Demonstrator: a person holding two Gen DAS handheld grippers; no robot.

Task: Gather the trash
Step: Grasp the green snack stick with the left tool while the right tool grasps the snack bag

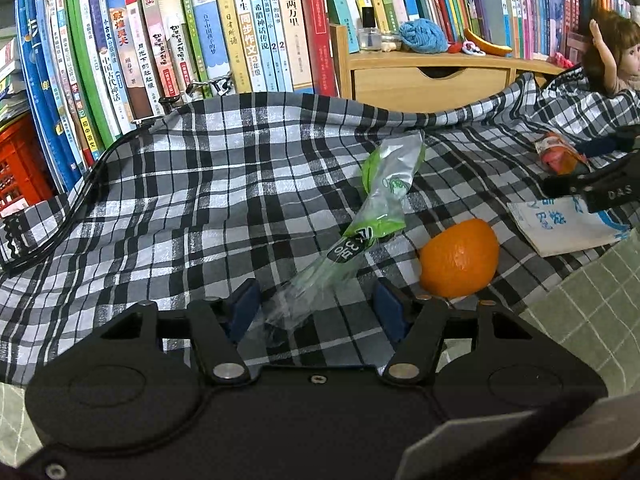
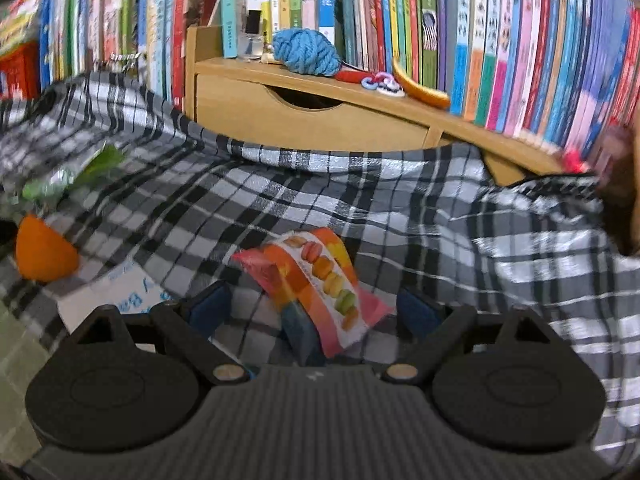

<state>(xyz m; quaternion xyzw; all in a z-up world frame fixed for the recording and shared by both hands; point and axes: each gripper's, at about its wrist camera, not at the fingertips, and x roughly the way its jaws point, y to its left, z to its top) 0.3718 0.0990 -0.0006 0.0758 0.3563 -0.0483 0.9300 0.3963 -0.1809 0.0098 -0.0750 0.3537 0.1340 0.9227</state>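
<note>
Plaid cloth [image 1: 200,208] w/ wrappers, orange [image 1: 460,258] — bookshelf [image 1: 240,32] behind

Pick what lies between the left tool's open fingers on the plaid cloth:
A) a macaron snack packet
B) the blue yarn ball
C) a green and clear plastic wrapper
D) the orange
C: the green and clear plastic wrapper runs down between the left tool's fingers; the orange sits beside it.

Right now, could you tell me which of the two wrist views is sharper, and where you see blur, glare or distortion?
Left wrist view: sharper, with the green plastic wrapper and orange crisp and glare on the wrapper's foil. Right wrist view: motion-smeared toward the edges, though the macaron packet stays readable. Both views: fisheye bending of the books.
</note>
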